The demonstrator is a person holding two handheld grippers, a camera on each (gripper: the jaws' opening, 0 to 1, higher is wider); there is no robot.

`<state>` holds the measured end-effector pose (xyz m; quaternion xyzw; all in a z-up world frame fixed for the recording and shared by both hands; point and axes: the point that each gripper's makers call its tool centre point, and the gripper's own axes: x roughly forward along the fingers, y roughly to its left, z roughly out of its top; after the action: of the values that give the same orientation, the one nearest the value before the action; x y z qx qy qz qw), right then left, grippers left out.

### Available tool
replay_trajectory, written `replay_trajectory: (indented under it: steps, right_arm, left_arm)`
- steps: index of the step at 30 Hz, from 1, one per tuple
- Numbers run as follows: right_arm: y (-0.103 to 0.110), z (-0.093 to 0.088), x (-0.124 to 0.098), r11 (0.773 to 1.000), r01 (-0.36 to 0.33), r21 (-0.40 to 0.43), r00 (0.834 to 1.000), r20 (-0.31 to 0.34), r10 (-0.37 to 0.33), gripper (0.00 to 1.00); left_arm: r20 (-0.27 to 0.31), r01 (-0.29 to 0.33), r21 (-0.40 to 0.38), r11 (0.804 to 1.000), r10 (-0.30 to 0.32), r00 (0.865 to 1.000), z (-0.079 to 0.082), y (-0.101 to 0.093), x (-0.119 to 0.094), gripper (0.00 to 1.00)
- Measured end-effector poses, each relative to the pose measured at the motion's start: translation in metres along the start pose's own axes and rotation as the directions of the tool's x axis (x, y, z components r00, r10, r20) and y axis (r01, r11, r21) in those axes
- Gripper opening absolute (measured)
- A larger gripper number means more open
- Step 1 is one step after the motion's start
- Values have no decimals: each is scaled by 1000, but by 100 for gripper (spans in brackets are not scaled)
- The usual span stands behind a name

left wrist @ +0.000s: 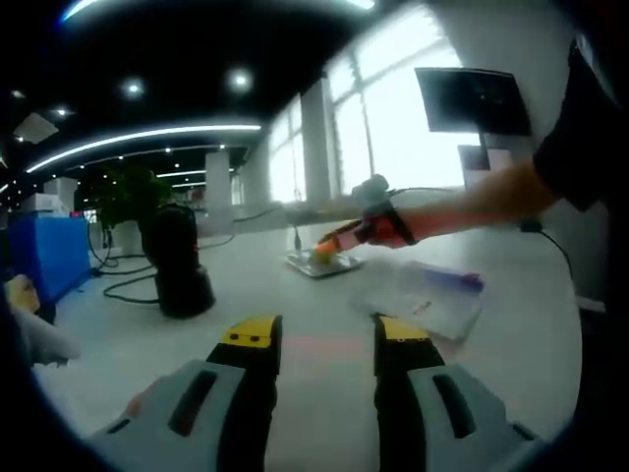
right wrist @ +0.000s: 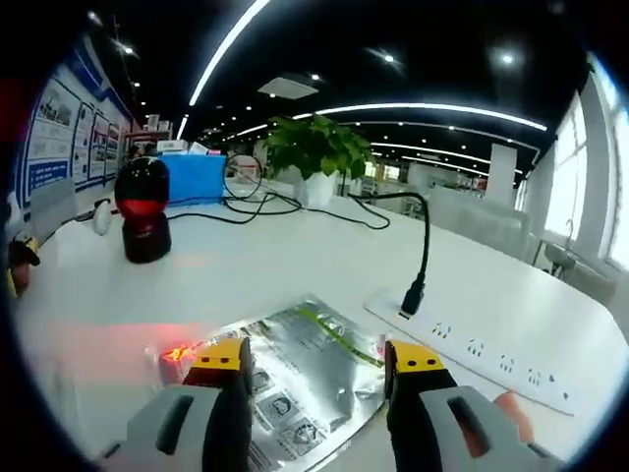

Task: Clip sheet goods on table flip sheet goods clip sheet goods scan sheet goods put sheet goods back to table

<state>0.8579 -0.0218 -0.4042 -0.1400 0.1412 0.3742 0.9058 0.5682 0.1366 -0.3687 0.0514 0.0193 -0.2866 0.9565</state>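
Observation:
A silver foil sheet packet (right wrist: 305, 379) lies flat on the white table (right wrist: 324, 265), printed side up. My right gripper (right wrist: 315, 358) is open just above its near edge, one jaw over each side, gripping nothing. A red glow (right wrist: 177, 352) falls on the table by the left jaw. In the left gripper view the same gripper (left wrist: 366, 228), held by a person's arm, hovers over the flat silvery packet (left wrist: 319, 262). A white and purple sheet packet (left wrist: 432, 300) lies closer in. My left gripper (left wrist: 326, 334) is open over bare table.
A black scanner (right wrist: 144, 206) (left wrist: 177, 261) stands on the table. A white power strip (right wrist: 472, 349) with a plugged black cable (right wrist: 421, 265) lies right of the silver packet. A potted plant (right wrist: 314, 147), a blue box (right wrist: 197, 177) and loose cables sit at the far edge.

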Motion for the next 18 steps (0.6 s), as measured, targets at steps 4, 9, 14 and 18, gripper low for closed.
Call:
replay_trajectory:
  steps: [4,9,14,18]
  right_arm:
    - [2,-4,1,999,-14,40,1000,-8,14,51]
    - [1,-11,5,990,-33,135,999,-14,35,53]
    - [1,-12,5,985,-39,171,999,-10,41,53]
    - [4,-13,4,982,-42,184,999,-5,44,53]
  left_arm:
    - [2,-2,-1,1000,2,1000,0,0,0,30]
    - [1,-2,-3,1000,2,1000,0,1,0,30]
    - [5,-4,-6,1000,4,1000,1,1,0,30]
    - [-3,-5,-2,1000,5,1000,-1,1,0,30]
